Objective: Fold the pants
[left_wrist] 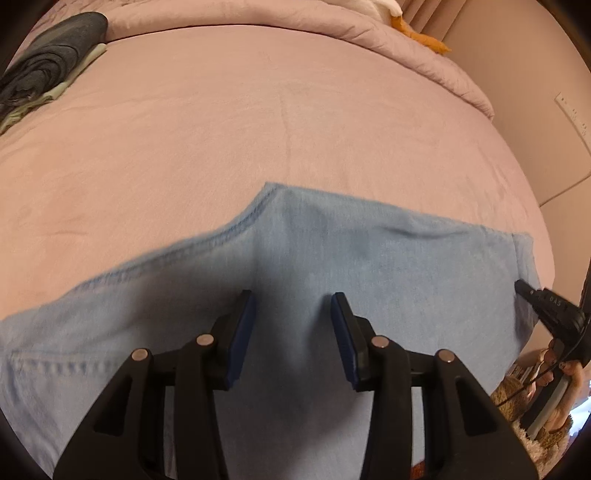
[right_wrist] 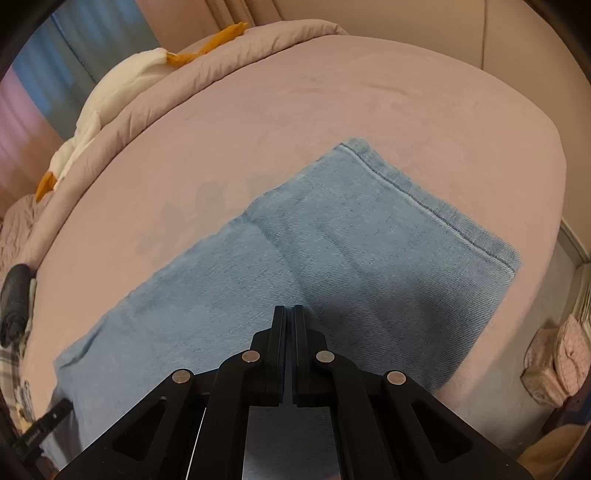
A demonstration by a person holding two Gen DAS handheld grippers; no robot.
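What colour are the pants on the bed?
Light blue denim pants, clearest in the right wrist view.

Pink bed sheet [left_wrist: 258,110], rumpled duvet [left_wrist: 332,22], white-and-orange plush toy [right_wrist: 122,77], grey clothes [left_wrist: 48,66].

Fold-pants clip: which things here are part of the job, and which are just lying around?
Job: blue jeans, left gripper, right gripper.
Lying about: dark grey garment, white and orange plush toy, rolled pink duvet.

Lt blue denim pants [right_wrist: 332,266], folded flat, lying on pink bed, hem seam at far edge.
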